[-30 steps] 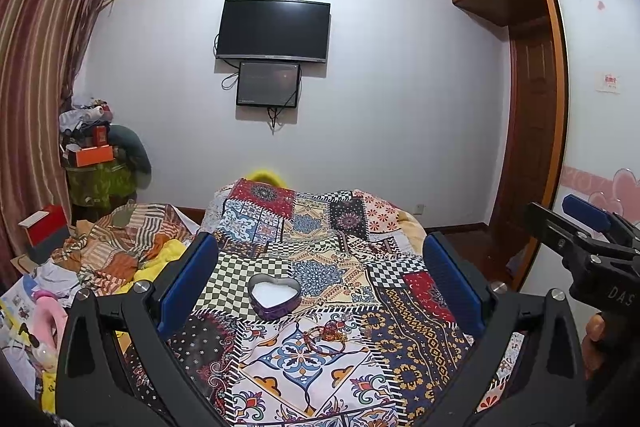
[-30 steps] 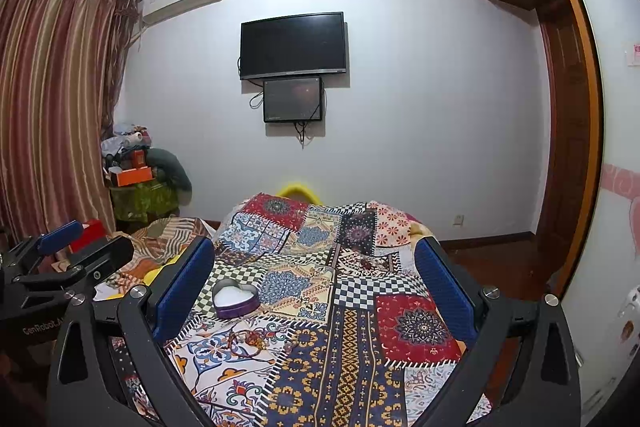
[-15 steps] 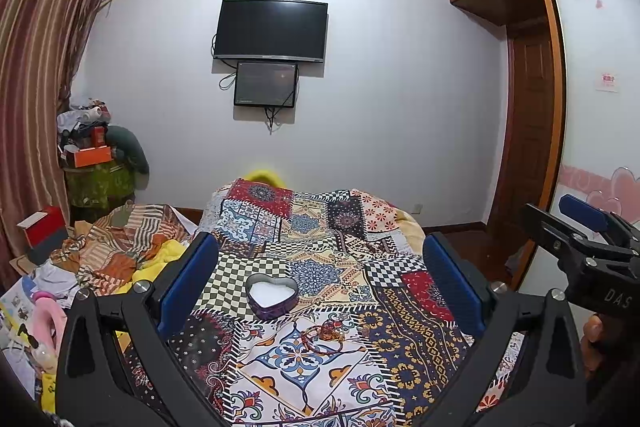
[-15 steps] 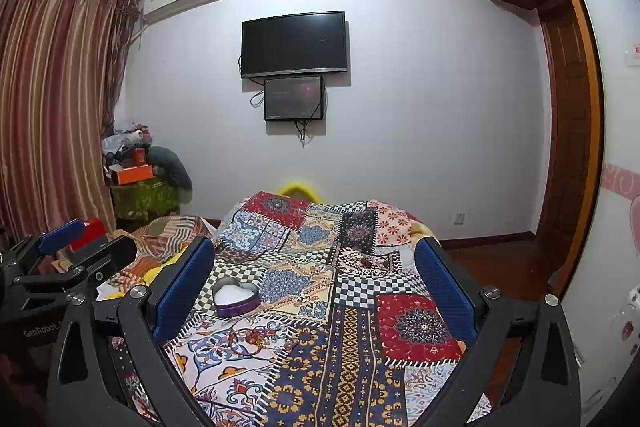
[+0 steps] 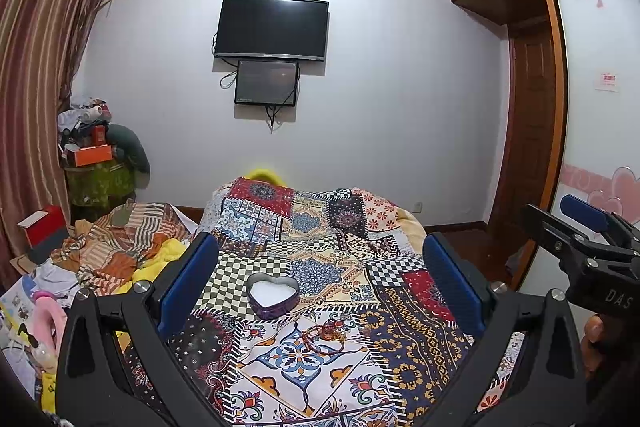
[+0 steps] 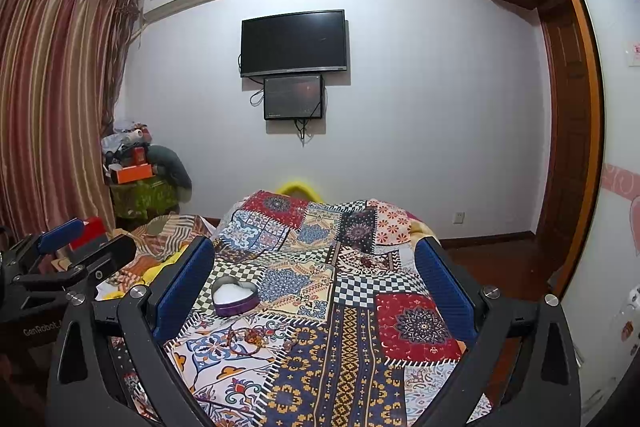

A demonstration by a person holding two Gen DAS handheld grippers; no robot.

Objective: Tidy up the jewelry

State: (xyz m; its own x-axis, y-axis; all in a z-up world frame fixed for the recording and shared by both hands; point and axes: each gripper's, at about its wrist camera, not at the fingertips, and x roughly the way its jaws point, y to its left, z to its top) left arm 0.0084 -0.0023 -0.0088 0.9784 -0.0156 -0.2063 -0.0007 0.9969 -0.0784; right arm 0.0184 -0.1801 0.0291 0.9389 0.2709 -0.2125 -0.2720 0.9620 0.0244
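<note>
Both tongs [image 5: 320, 271] [image 6: 314, 269] spread empty, heart box [image 5: 272, 294] lidless, jewelry [image 5: 324, 335] tangle indistinct on quilt [image 5: 412, 339]

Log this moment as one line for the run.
left gripper open | right gripper open | bracelets on quilt | heart box open, beyond them

The left gripper [image 5: 320, 279] and the right gripper [image 6: 316, 279] are held level side by side, jaws spread wide, nothing gripped between them.
</note>
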